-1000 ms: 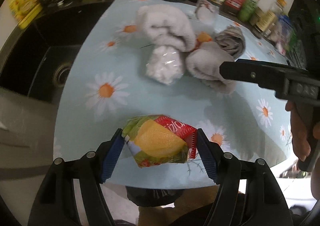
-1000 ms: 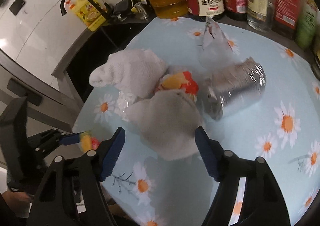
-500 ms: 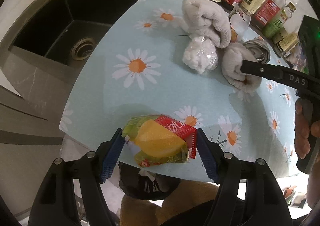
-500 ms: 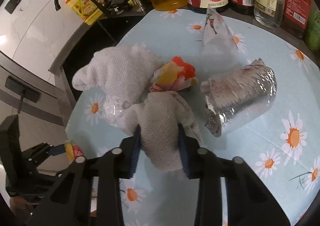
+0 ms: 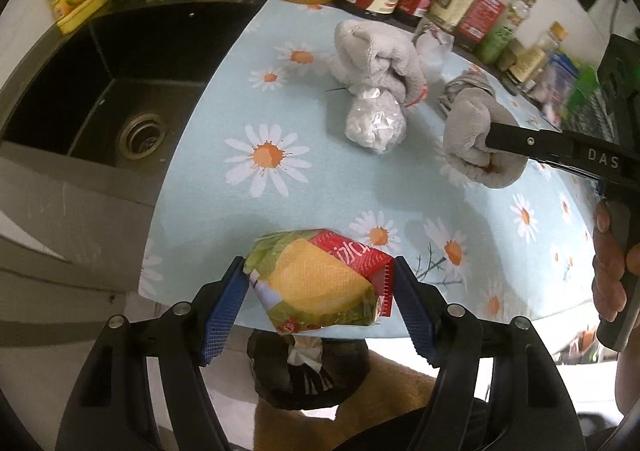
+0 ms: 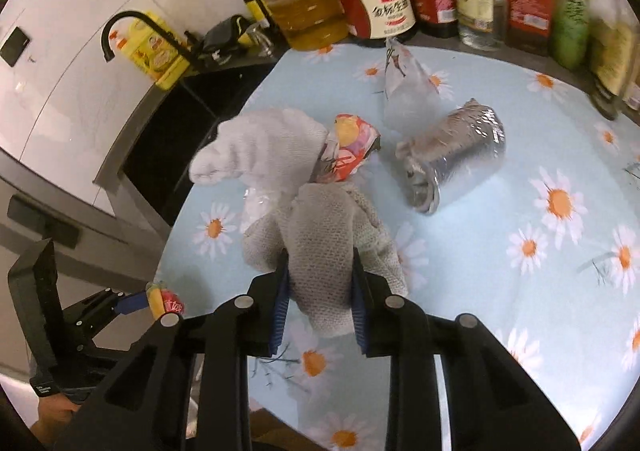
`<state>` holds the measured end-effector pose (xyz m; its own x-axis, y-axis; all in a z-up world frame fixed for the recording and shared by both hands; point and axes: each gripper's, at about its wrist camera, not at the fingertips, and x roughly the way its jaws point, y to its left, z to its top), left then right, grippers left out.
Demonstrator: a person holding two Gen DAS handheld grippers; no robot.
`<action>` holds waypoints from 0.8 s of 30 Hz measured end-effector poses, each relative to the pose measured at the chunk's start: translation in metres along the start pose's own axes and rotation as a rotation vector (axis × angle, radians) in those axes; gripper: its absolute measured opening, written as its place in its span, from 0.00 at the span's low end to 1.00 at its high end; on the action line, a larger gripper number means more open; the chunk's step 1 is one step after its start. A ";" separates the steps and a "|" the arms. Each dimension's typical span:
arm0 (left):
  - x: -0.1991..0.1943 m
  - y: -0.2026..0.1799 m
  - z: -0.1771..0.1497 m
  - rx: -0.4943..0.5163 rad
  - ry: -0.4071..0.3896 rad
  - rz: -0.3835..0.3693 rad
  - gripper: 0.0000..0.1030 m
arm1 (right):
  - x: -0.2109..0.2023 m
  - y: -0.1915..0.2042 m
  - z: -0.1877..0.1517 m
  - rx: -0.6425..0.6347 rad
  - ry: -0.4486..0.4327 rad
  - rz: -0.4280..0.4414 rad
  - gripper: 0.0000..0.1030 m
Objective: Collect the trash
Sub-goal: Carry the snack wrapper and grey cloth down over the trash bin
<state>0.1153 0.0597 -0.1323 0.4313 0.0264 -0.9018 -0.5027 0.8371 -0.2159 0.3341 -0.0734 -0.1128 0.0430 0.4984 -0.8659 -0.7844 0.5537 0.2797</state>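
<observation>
Since a second ago the right gripper point(image 6: 318, 291) has gone from spread jaws to pinching the grey rag point(image 6: 324, 247), which sits at six o'clock on the daisy-print counter point(image 6: 520, 291). Over the counter's near edge, the left gripper point(image 5: 318, 301) clamps the snack wrapper point(image 5: 320, 283) between half-spread jaws; its red panel's writing is unreadable. "DAS" shows on the right gripper's side. At eleven o'clock lie a white cloth point(image 6: 264, 147), another wrapper point(image 6: 350, 151) and a foil roll point(image 6: 456, 151).

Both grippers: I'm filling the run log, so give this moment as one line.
left gripper: shut on snack wrapper | right gripper: shut on grey cloth | left on tablecloth: foil roll, white cloth
</observation>
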 end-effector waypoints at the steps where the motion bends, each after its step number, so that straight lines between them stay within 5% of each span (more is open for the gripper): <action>1: -0.002 0.001 -0.001 0.016 -0.001 -0.009 0.68 | -0.004 0.003 -0.004 0.013 -0.009 -0.007 0.28; 24: -0.020 -0.009 -0.050 0.284 0.017 -0.189 0.68 | -0.055 0.060 -0.122 0.201 -0.126 -0.118 0.28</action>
<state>0.0743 0.0242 -0.1310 0.4828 -0.1508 -0.8627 -0.1853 0.9452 -0.2689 0.2091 -0.1497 -0.0990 0.2136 0.4943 -0.8426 -0.6315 0.7279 0.2670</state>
